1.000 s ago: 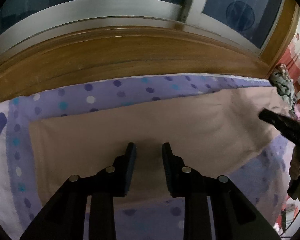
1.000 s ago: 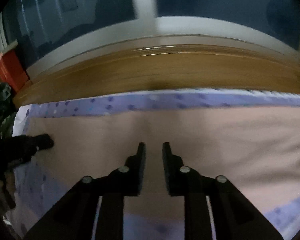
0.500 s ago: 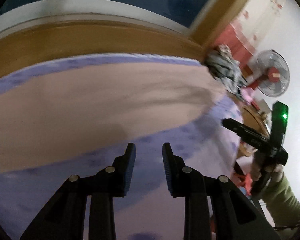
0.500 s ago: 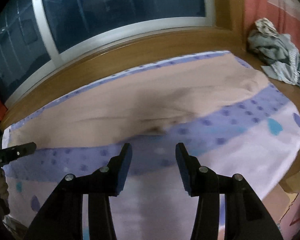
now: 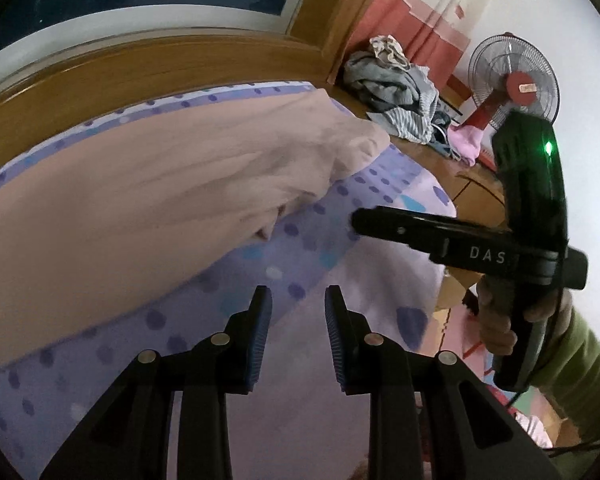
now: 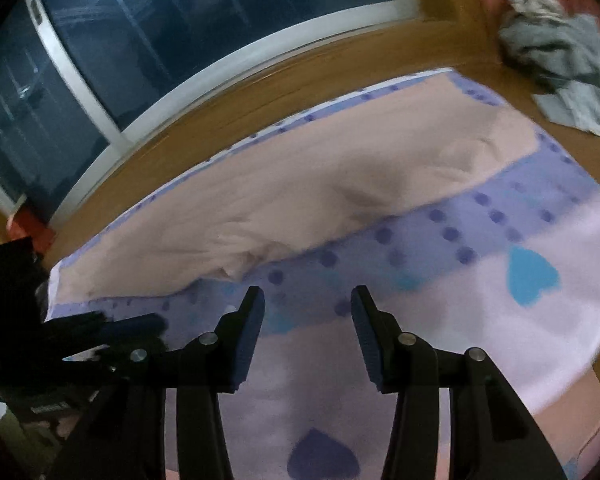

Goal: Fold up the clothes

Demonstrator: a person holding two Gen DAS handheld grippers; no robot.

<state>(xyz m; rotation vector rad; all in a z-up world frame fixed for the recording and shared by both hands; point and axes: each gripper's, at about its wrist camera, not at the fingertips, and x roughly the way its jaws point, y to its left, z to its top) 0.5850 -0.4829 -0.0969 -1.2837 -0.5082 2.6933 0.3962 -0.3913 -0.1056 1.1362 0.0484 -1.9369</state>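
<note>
Both wrist cams sit behind their own fingers, tilted down over the spotted bedsheet (image 5: 340, 208); left view faces right toward the fan (image 5: 514, 80) and catches the right gripper (image 5: 354, 222) close by; right view faces the window (image 6: 204, 32). Shared: pink cloth (image 6: 320, 184), sheet, clothes pile (image 5: 392, 84).

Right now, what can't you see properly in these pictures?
- Beige garment: what kind it is; folded flat, both views.
- Clothes pile: the pieces, motion blur, right view.
- Left gripper: its jaws, dark and blurred, right view.
- Person: only hand and green sleeve, frame edge, left view.
</note>
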